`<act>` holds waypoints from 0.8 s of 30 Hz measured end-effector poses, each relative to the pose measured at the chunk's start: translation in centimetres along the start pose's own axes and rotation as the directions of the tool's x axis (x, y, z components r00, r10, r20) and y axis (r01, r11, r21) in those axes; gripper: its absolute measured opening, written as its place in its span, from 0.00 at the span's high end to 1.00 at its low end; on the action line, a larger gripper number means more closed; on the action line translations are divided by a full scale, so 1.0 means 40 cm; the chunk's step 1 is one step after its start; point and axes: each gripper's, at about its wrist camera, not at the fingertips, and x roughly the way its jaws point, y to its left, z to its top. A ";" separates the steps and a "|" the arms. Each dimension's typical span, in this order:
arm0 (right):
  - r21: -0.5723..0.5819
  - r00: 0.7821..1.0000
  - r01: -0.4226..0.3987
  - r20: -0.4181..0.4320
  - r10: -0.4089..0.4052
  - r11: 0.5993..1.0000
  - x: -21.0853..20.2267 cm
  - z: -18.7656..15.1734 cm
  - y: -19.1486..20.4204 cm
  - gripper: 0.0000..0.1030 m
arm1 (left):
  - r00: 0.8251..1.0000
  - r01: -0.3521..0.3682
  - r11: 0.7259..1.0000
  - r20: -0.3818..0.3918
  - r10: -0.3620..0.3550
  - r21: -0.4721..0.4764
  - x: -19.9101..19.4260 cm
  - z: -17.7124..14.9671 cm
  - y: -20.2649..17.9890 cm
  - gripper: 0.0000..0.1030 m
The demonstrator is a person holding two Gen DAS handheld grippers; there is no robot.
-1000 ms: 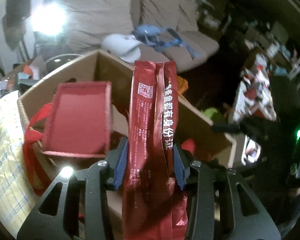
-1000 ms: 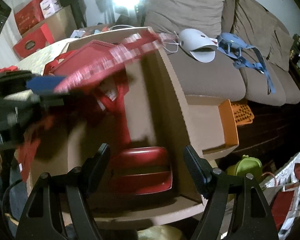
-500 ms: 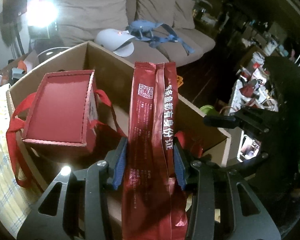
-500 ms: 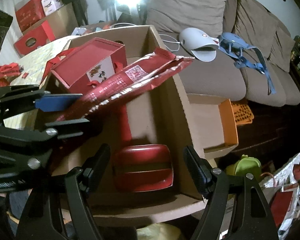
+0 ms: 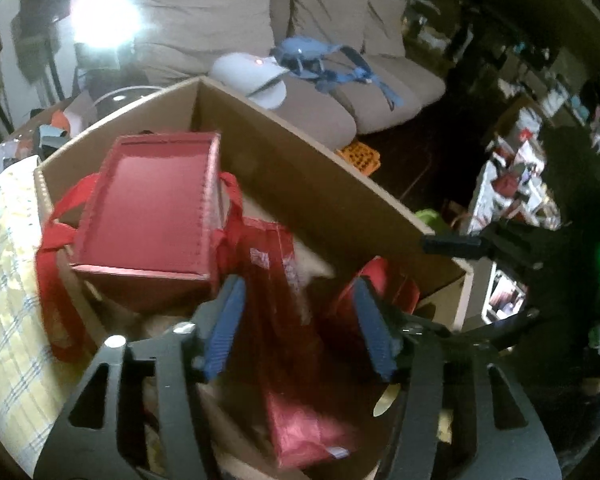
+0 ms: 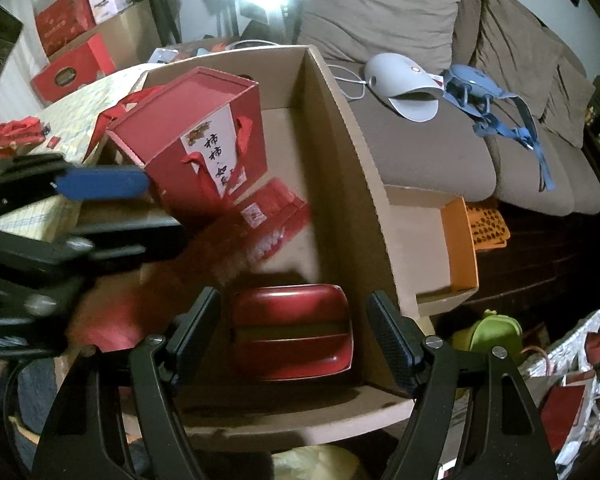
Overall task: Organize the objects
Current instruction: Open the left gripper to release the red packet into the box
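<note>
- The left hand-held gripper (image 5: 300, 324) pointed down into the cardboard box (image 5: 340, 196), its blue-padded jaws opening; the pads stood clear of the red foil packet (image 5: 296, 364) that lay between them.
- That red foil packet appeared blurred in both views, stretched along the box floor with its far end toward the middle of the box and its near end under the left hand-held gripper.
- The right hand-held gripper (image 6: 296, 344) hung above the near end of the same cardboard box (image 6: 352, 168), jaws wide apart and gripping nothing.
- Between its black fingers, lower down, a red tin (image 6: 292, 332) sat on the box floor against the near wall.
- A red gift box (image 6: 196, 132) with ribbon handles and a white label stood tilted in the far left part of the cardboard box, just beside the packet's far end; the left wrist view showed its recessed top (image 5: 148, 208).
- The cardboard box rested on a tabletop covered by a yellow checked cloth (image 5: 8, 320).
- A small open carton with an orange inner flap (image 6: 456, 236) hung off the box's right side.
- Behind the box stood a beige sofa (image 6: 420, 148) carrying a white device (image 6: 404, 80) and a blue strapped item (image 6: 488, 100).
- More red boxes (image 6: 68, 40) were stacked at the far left.
</note>
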 end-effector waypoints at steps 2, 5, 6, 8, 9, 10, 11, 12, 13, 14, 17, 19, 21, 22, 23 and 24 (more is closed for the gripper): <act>-0.002 1.000 0.000 0.001 0.000 1.000 -0.001 0.000 0.001 0.25 | 1.000 0.001 1.000 0.011 -0.001 -0.014 -0.021 0.003 0.012 0.46; -0.006 1.000 -0.001 0.007 0.001 1.000 -0.007 0.002 0.007 0.25 | 0.999 0.009 0.999 0.039 -0.008 -0.046 -0.066 0.009 0.040 0.45; -0.007 1.000 -0.002 0.013 0.002 1.000 -0.011 0.003 0.009 0.25 | 0.998 0.009 0.998 0.056 -0.006 -0.062 -0.085 0.010 0.054 0.43; -0.005 1.000 -0.008 0.028 0.008 1.000 -0.022 0.006 0.011 0.25 | 0.995 -0.009 0.996 0.101 0.018 -0.091 -0.123 0.008 0.080 0.34; -0.003 0.999 -0.011 0.045 0.011 1.000 -0.032 0.009 0.012 0.25 | 0.992 -0.023 0.995 0.124 0.035 -0.098 -0.137 0.009 0.092 0.31; -0.001 0.998 -0.014 0.060 0.014 1.000 -0.039 0.010 0.012 0.25 | 0.988 -0.039 0.994 0.143 0.053 -0.103 -0.152 0.008 0.101 0.31; 0.002 0.997 -0.018 0.075 0.017 1.000 -0.047 0.013 0.011 0.25 | 0.985 -0.053 0.993 0.156 0.069 -0.106 -0.166 0.007 0.112 0.30; 0.009 0.996 -0.025 0.092 0.024 1.000 -0.056 0.016 0.012 0.25 | 0.985 -0.058 0.993 0.155 0.074 -0.106 -0.178 0.009 0.122 0.29; 0.015 0.993 -0.030 0.110 0.028 0.999 -0.066 0.021 0.013 0.25 | 0.986 -0.055 0.993 0.149 0.071 -0.105 -0.188 0.011 0.133 0.29; 0.020 0.992 -0.031 0.124 0.028 0.999 -0.072 0.024 0.016 0.25 | 0.986 -0.055 0.993 0.151 0.071 -0.108 -0.198 0.011 0.141 0.29; 0.032 0.986 -0.049 0.158 0.043 0.998 -0.090 0.037 0.023 0.25 | 0.980 -0.084 0.989 0.169 0.105 -0.123 -0.234 0.007 0.171 0.25; 0.039 0.984 -0.057 0.171 0.050 0.998 -0.099 0.044 0.027 0.24 | 0.982 -0.086 0.990 0.158 0.103 -0.110 -0.244 0.000 0.177 0.21; 0.053 0.985 -0.049 0.169 0.039 0.997 -0.101 0.050 0.030 0.23 | 0.985 -0.080 0.992 0.147 0.093 -0.093 -0.251 -0.008 0.178 0.21; 0.058 0.985 -0.046 0.169 0.036 0.997 -0.104 0.053 0.032 0.23 | 0.984 -0.085 0.993 0.146 0.097 -0.088 -0.256 -0.012 0.177 0.21; 0.062 0.984 -0.046 0.173 0.034 0.997 -0.107 0.055 0.034 0.23 | 0.983 -0.093 0.992 0.151 0.105 -0.085 -0.261 -0.016 0.178 0.20; 0.069 0.983 -0.046 0.179 0.033 0.997 -0.111 0.058 0.036 0.23 | 0.982 -0.099 0.991 0.155 0.111 -0.085 -0.266 -0.021 0.175 0.19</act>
